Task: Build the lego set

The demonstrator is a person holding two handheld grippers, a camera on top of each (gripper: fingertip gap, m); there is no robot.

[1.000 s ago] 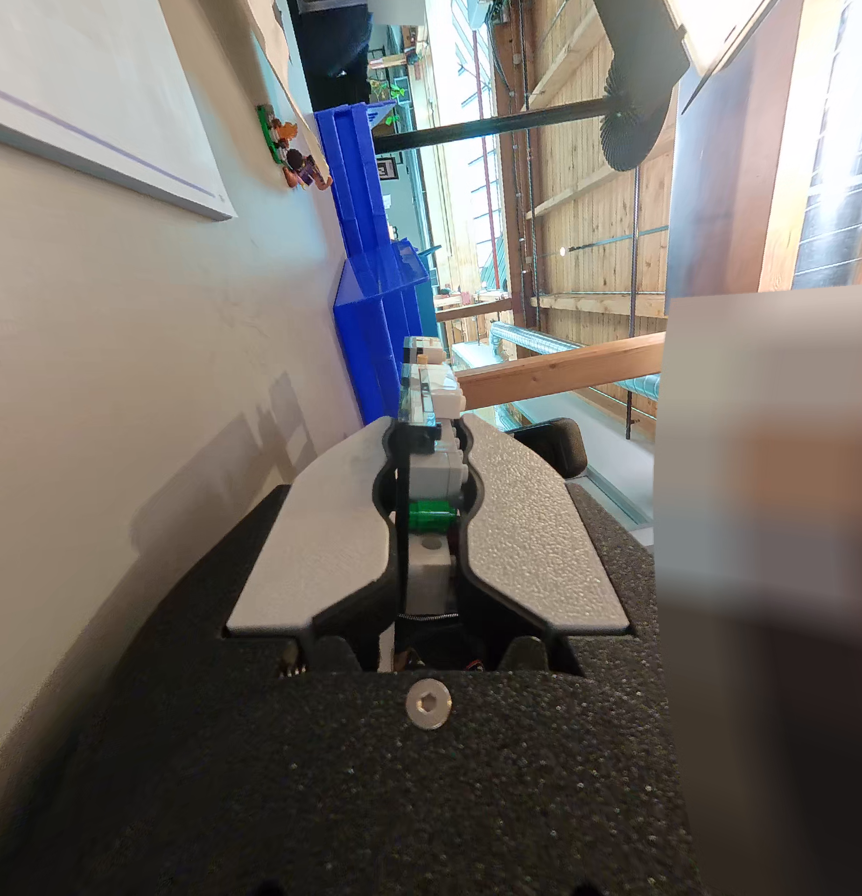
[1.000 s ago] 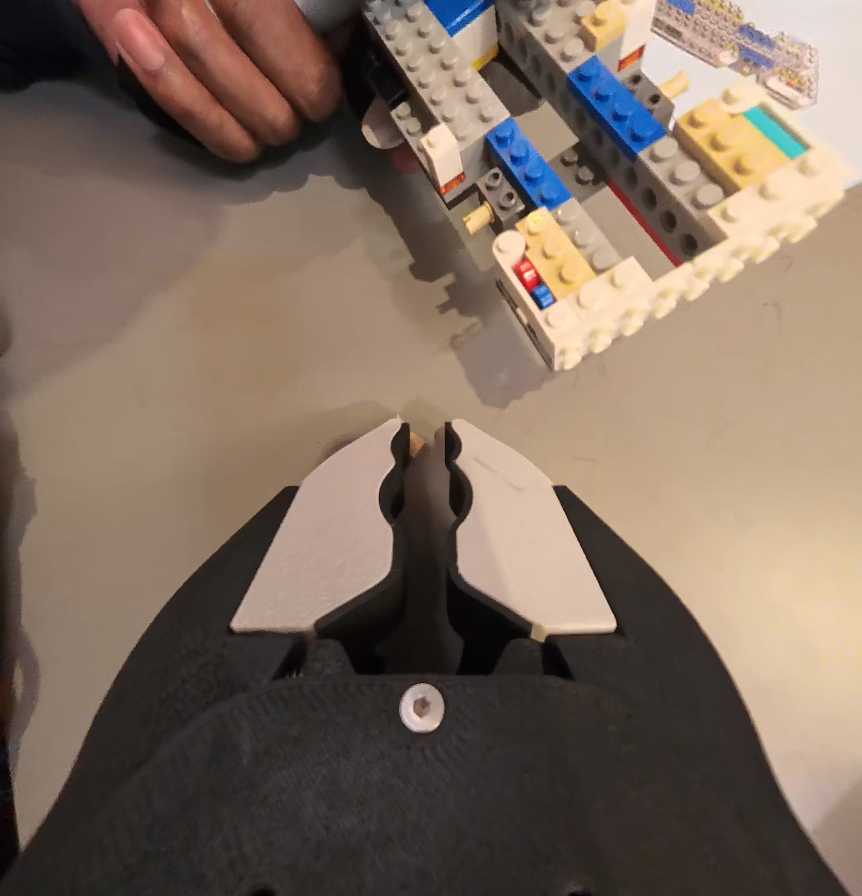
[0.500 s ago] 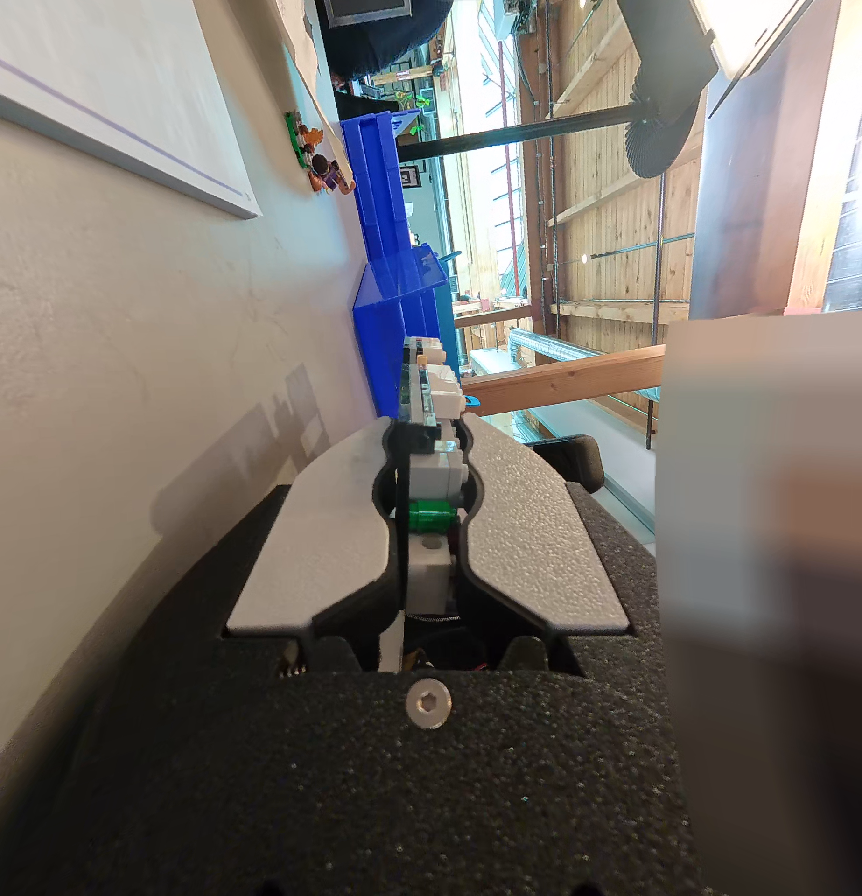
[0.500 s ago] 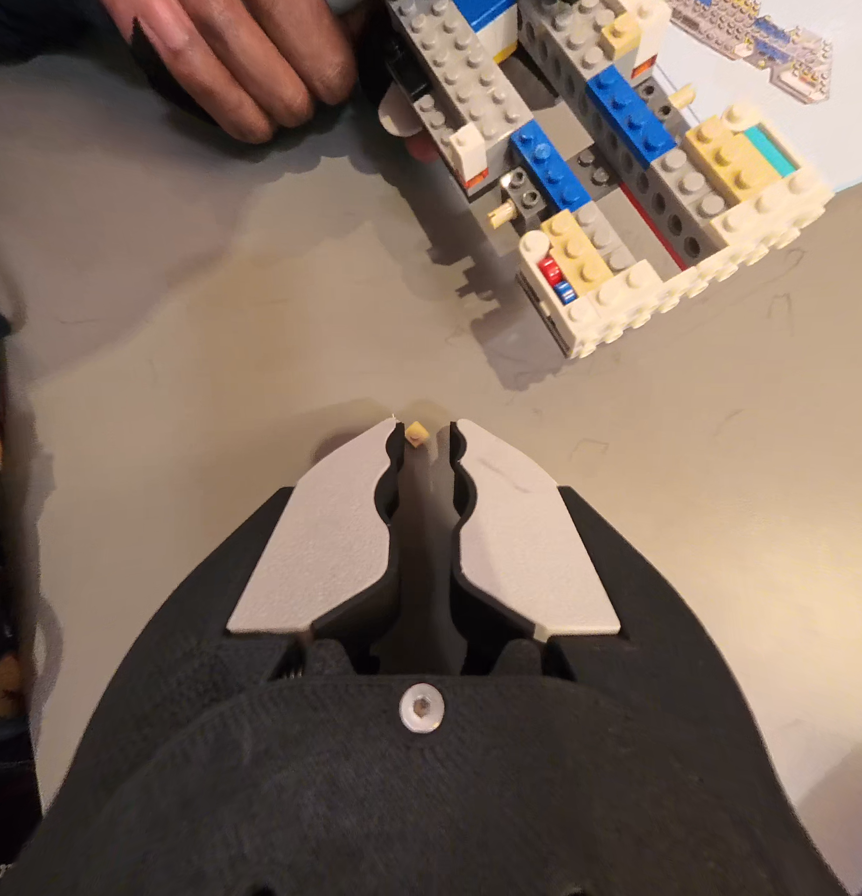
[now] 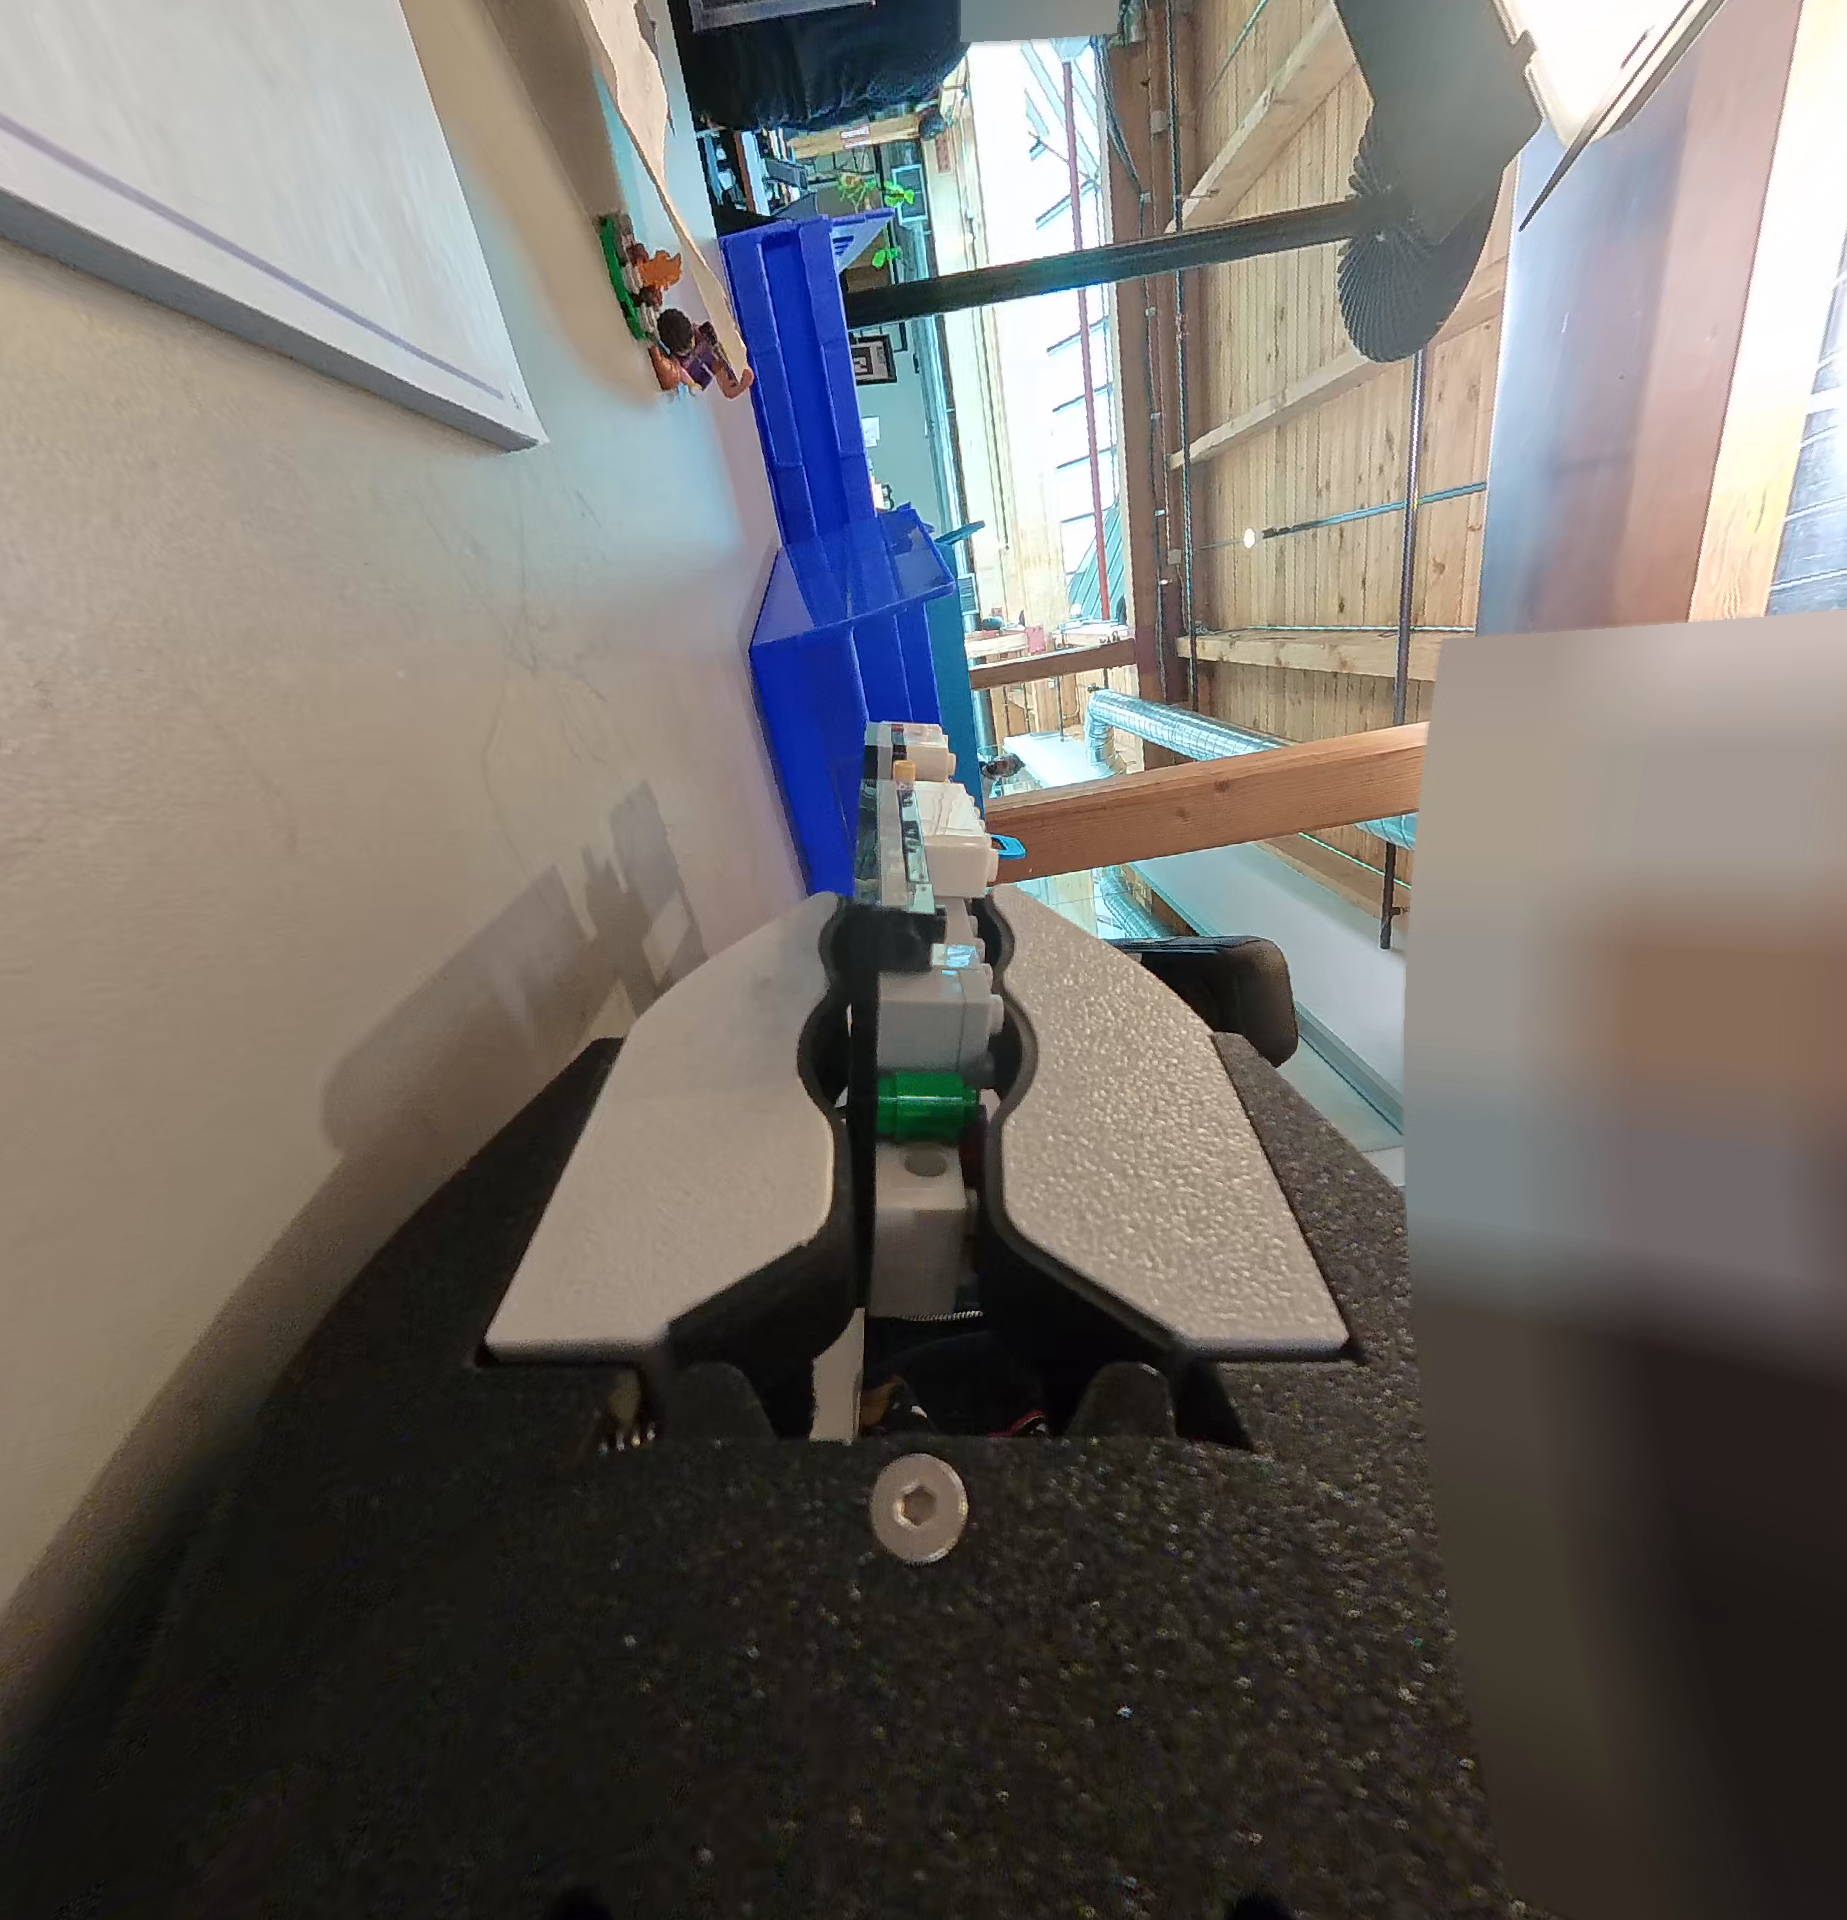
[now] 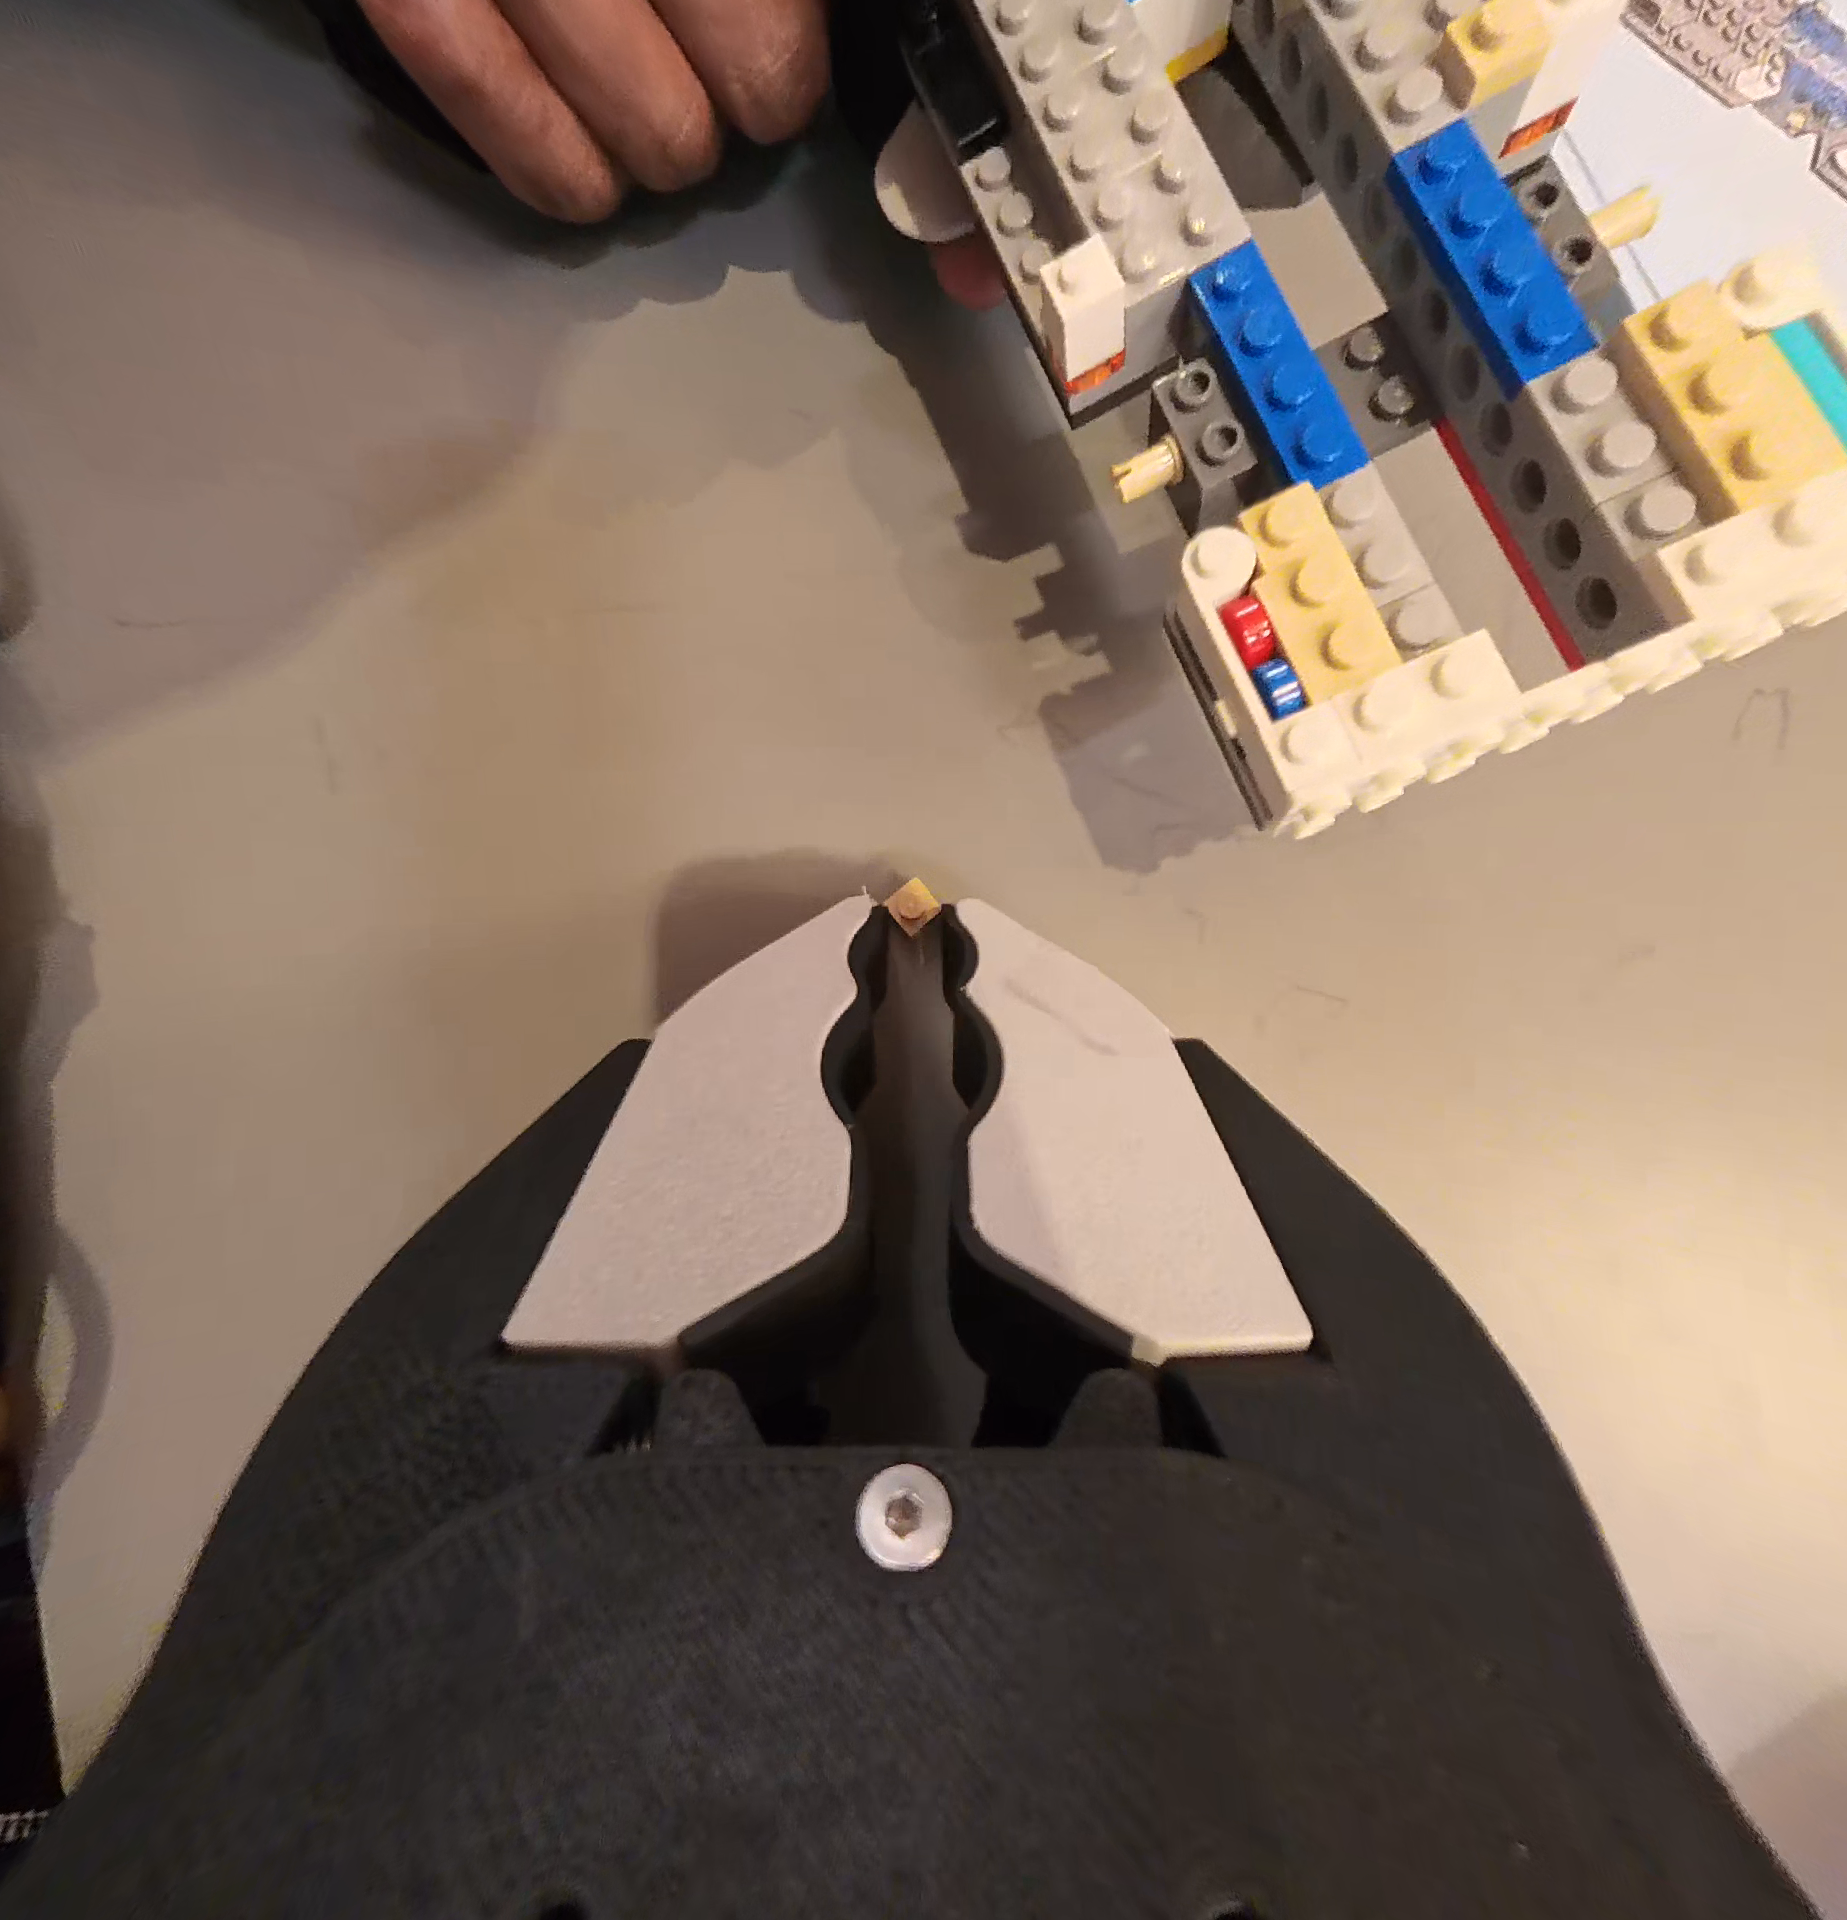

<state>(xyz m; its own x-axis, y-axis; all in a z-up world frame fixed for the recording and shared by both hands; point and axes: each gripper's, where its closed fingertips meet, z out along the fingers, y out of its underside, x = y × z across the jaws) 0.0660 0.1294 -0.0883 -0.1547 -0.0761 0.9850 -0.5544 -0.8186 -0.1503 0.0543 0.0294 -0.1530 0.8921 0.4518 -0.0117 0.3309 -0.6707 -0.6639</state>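
My left gripper [image 5: 914, 914] is shut on a brick model [image 5: 934, 831] of grey, white and green bricks and holds it edge-on beside the table [image 5: 275, 727]. The same model [image 6: 1418, 416] shows in the right wrist view at the top right, with blue, tan, grey and white bricks. One left finger [image 6: 914, 187] shows at its near edge. My right gripper [image 6: 911, 914] is low over the table [image 6: 483, 675], shut on a tiny tan one-stud piece [image 6: 914, 906]. The piece sits corner-on between the fingertips.
A person's hand [image 6: 586, 104] rests at the top left, next to the model. A printed sheet [image 6: 1750, 135] lies under the model's far side. Blue bins [image 5: 836, 623], small toy figures [image 5: 680, 343] and a white sheet [image 5: 223, 208] are farther along the table.
My right jaws stood wider around the tan piece half a second ago and have now closed on it. The left gripper keeps its hold on the model, which has shifted only slightly.
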